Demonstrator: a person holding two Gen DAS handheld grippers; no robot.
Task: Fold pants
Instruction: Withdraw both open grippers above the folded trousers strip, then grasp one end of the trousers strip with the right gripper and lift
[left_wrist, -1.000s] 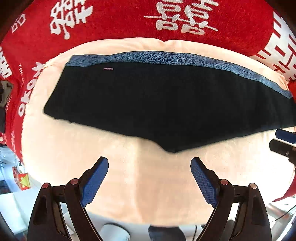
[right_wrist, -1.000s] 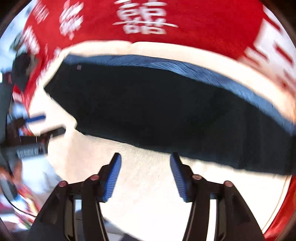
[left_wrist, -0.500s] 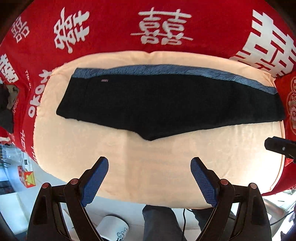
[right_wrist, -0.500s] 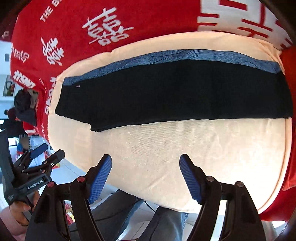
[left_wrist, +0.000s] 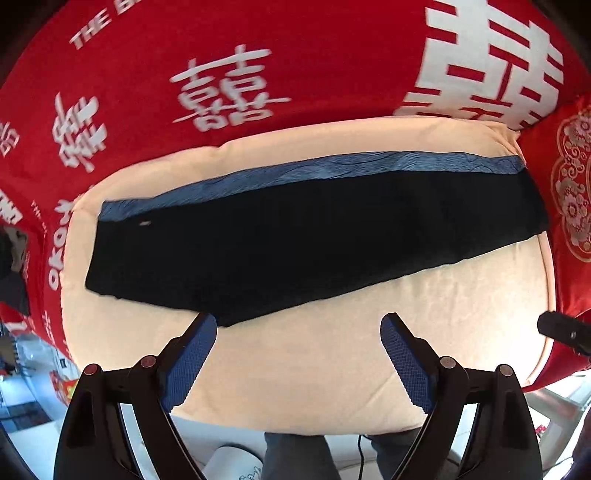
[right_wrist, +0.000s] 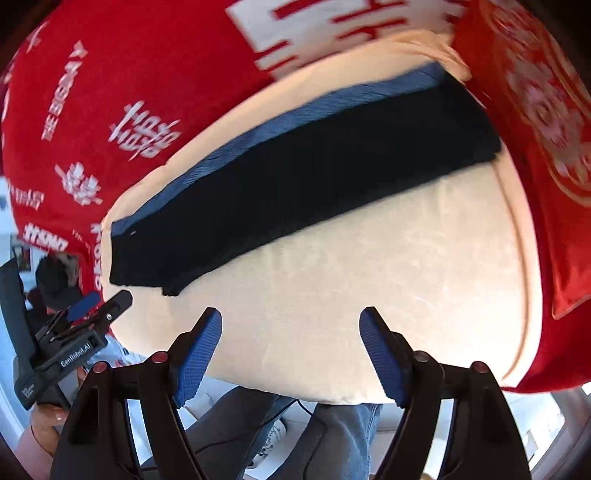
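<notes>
Pants (left_wrist: 303, 240) lie flat on a peach cushion (left_wrist: 332, 362), already folded lengthwise into one long dark strip with a blue band (left_wrist: 314, 173) along the far edge; the waist end is at the view's left, the leg end at its right. Both grippers are off the cloth and empty. The left gripper (left_wrist: 299, 354) hangs over the near part of the cushion with its jaws wide apart, nothing between them. The right gripper (right_wrist: 291, 347) likewise has its jaws well spread and bare, over the cushion's near edge. By the look of it, the lengthwise fold is done and a crosswise fold remains: the next move would call for pinching both corners of one end, probably the leg end, and carrying it over to the waist without dragging the layers apart. A red blanket (left_wrist: 258, 55) with white characters surrounds the cushion. Below its near edge, the person's legs (right_wrist: 280, 424) and a pale floor show.
</notes>
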